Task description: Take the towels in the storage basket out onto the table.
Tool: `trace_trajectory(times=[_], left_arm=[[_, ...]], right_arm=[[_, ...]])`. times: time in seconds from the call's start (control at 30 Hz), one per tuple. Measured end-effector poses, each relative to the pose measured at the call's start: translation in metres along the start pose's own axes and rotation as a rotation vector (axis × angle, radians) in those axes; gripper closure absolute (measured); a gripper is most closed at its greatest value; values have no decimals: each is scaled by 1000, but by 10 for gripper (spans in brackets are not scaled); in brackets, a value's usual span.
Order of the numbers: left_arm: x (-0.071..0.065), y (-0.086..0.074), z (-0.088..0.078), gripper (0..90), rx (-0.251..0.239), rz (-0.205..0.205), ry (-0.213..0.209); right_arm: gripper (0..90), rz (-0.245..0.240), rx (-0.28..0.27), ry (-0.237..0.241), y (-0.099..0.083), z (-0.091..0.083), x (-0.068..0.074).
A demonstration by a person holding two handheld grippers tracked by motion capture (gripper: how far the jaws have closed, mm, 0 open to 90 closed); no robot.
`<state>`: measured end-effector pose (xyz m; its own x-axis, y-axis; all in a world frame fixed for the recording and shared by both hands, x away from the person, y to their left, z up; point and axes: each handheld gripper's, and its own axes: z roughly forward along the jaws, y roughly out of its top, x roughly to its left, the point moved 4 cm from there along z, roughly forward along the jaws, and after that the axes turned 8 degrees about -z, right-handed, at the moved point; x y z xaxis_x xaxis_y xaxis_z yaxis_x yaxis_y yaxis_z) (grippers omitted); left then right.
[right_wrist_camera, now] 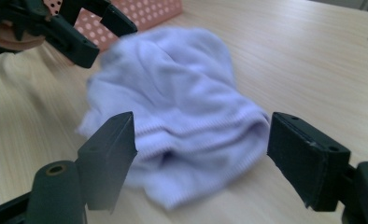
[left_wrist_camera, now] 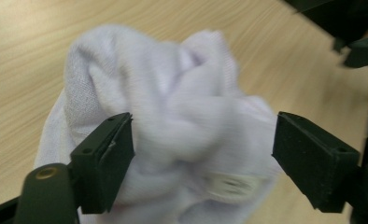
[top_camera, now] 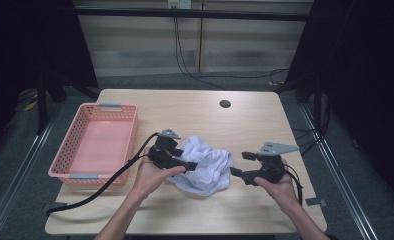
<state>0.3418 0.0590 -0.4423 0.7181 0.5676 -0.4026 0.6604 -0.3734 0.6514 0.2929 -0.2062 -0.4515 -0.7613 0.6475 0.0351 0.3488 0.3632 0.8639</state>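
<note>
A crumpled white cloth [top_camera: 204, 165] lies in a heap on the wooden worktop [top_camera: 255, 122], a little near of its middle and between the two hands. The left tool [top_camera: 189, 166] sits at the cloth's left edge, low over the fabric, its jaws spread wide with the bunched cloth lying between them; the pads do not press on it. The right tool [top_camera: 236, 172] is just beside the cloth's right edge, its jaws also apart and holding nothing, with the heap in front of them. To the left, well apart from the cloth, a pink perforated basket [top_camera: 71, 145] stands on the worktop. A dark round hole [top_camera: 225, 104] marks the far side of the worktop.
</note>
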Motion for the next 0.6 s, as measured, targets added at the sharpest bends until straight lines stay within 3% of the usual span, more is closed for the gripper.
trace_trajectory(times=[0.1, 0.13, 0.2, 0.27, 0.33, 0.4, 0.47, 0.53, 0.57, 0.6], left_arm=[[-4, -4, -17, 254, -25, 14, 59], [-5, -6, -21, 265, -34, 18, 48], [-10, -15, -27, 396, -50, 14, 6], [-11, -25, -29, 463, -48, 22, 14], [-10, -42, -29, 534, -42, 37, 32], [-3, -52, -26, 549, -53, 21, 45], [9, -58, -23, 527, -84, -17, 66], [24, -60, -21, 479, -121, -82, 79], [31, -59, -21, 465, -132, -81, 82], [38, -56, -21, 466, -154, -86, 114]], right_arm=[[246, -26, 4, 37, 15, 22, 5], [250, -31, 8, 62, 20, 33, 9], [250, -50, 20, 82, 28, 51, 13], [252, -63, 27, 113, 34, 66, 18], [253, -90, 39, 115, 37, 83, 24], [276, -109, 70, 113, 35, 97, 27], [370, -113, 102, 136, 31, 107, 28], [617, -119, 115, 119, 27, 110, 28], [688, -108, 112, 132, 27, 109, 27], [770, -87, 91, 133, 28, 105, 25]])
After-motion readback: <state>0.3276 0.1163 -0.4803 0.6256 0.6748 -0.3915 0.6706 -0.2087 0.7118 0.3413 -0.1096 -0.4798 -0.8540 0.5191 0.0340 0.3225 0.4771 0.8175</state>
